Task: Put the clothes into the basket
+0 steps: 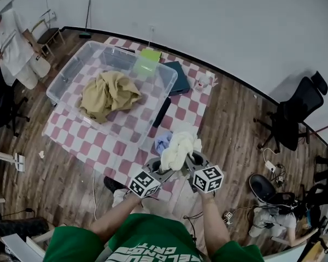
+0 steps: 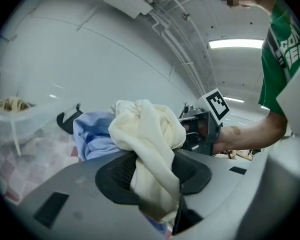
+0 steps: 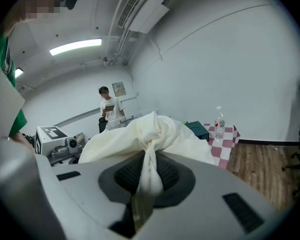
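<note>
**Colours & patterns, table area**

A cream cloth (image 1: 179,149) is seen, w/ a pale blue cloth (image 1: 163,142) by it at the table's near edge. The tablecloth (image 1: 112,146) is checked pink & white. The basket (image 1: 65,75) is clear plastic; tan clothes (image 1: 109,94) are seen in it. At the far edge a lime-green box (image 1: 147,61) & a dark teal book (image 1: 180,78) are noted. The left gripper (image 1: 165,167) & right gripper (image 1: 192,160) are grey, w/ black-&-white marker squares.

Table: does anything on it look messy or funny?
The blue cloth lies crumpled at the near edge of the table, outside the basket, below the cream cloth held by the left gripper and right gripper. Nothing looks spilled or broken.
</note>
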A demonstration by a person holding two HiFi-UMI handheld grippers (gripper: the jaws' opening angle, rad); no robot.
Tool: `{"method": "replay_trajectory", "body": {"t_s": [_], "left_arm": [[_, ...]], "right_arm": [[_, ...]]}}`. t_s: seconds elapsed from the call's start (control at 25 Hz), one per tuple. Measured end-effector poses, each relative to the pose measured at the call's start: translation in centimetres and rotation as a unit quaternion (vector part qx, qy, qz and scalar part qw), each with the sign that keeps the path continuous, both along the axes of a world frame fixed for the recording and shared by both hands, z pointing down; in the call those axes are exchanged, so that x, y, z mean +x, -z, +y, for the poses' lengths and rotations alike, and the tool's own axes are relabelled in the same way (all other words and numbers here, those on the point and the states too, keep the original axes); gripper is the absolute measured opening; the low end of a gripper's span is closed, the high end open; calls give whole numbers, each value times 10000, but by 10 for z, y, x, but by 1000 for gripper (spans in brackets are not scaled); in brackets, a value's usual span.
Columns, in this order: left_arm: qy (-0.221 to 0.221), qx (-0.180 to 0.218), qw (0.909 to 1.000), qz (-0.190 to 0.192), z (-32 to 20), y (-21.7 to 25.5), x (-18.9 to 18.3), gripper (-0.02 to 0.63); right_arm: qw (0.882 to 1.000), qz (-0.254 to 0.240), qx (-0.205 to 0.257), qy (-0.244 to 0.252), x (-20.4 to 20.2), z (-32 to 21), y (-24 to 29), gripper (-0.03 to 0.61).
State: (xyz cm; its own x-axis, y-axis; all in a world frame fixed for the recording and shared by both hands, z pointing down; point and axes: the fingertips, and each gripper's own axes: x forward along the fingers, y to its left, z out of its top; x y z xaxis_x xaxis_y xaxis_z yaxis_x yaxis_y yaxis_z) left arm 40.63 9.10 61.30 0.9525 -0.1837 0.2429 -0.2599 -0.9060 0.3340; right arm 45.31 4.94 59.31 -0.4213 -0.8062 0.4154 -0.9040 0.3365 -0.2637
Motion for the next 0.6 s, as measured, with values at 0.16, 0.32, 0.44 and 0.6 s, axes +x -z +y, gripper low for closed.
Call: {"method": "replay_trajectory", "body": {"t_s": [0.16, 0.32, 0.44, 0.6], "left_arm": [[-160, 412, 9989, 182, -2, 51, 3, 161], [-219, 743, 9961, 425, -12, 102, 5, 160], [-296, 939, 9937, 536, -14, 130, 5, 160], [-398, 1148, 9906, 622, -16, 154, 1, 160]], "right_arm": [[9994, 67, 328, -127, 5, 1, 52, 38], [9974, 250, 649, -181, 5, -7, 106, 38], [9955, 362, 843, -235, 5, -8, 136, 38], [9931, 442, 1053, -283, 1, -8, 162, 38]]}}
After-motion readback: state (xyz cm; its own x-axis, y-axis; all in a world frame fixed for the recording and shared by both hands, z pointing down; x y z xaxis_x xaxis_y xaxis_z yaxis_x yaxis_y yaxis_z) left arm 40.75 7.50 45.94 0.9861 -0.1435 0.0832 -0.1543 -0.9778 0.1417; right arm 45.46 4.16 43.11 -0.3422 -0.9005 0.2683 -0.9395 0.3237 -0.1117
